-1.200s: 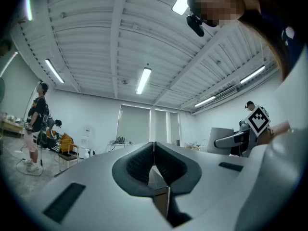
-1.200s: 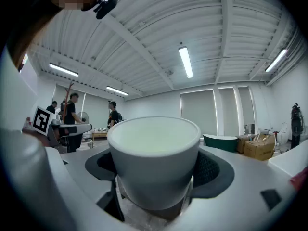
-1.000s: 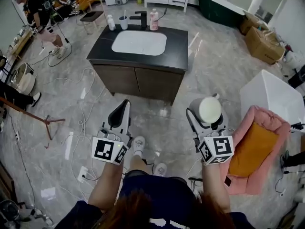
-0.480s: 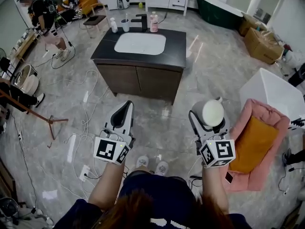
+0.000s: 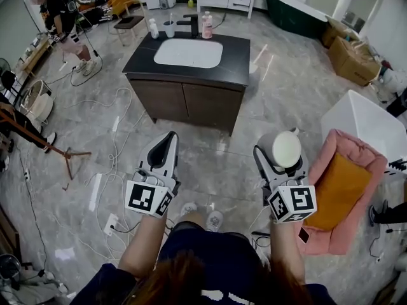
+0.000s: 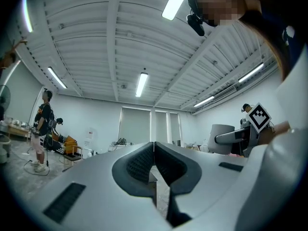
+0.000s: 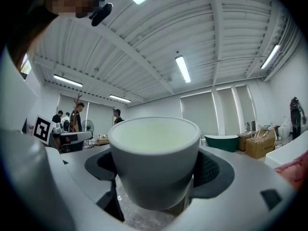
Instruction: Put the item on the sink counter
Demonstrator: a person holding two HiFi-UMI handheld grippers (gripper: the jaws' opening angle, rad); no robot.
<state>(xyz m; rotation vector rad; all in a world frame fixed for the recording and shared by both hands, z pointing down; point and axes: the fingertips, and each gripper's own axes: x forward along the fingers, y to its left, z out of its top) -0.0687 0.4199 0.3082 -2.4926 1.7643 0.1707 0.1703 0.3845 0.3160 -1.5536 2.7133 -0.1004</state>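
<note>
The white cup (image 5: 286,149) sits in the right gripper (image 5: 280,146), low in the head view and to the right. The two jaws press on its sides and hold it tight. In the right gripper view the cup (image 7: 154,158) fills the space between the jaws of the right gripper (image 7: 154,179), with its open top up. I see nothing inside it.

The left gripper (image 5: 168,140) is just across from it, on the left. Its jaws are pushed together and hold nothing, which the left gripper view shows well (image 6: 154,150).

The sink counter (image 5: 236,54) is far from the cup, across the grey floor (image 5: 210,164). It has a black top and a white sink (image 5: 188,53). A pink bottle (image 5: 206,25) and a white bottle (image 5: 153,28) stand at its back edge.

A pink chair (image 5: 356,164) is near the right gripper.
</note>
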